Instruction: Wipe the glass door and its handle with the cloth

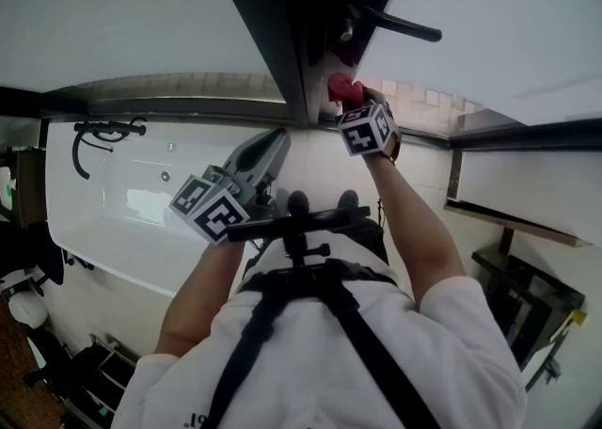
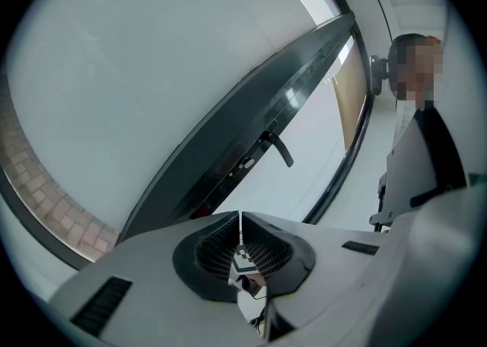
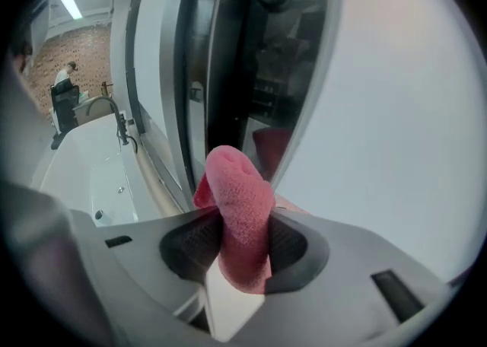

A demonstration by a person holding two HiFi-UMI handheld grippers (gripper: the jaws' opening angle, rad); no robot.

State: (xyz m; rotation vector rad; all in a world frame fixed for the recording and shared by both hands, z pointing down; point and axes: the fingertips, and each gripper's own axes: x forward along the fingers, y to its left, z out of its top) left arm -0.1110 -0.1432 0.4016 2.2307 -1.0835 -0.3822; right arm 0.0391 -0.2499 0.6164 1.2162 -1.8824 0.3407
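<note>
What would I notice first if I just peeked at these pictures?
The bright pink cloth jumps out: the right tool pinches it, close by the door's dark frame. Above it in the head view, a black handle sticks out. The left tool sits lower and to the left, shut and empty.

Head view: from overhead, steeply down onto the door frame (image 1: 273,32). Left gripper view: farther back, facing frame and handle (image 2: 278,148). Right gripper view: close against the same frame.
</note>
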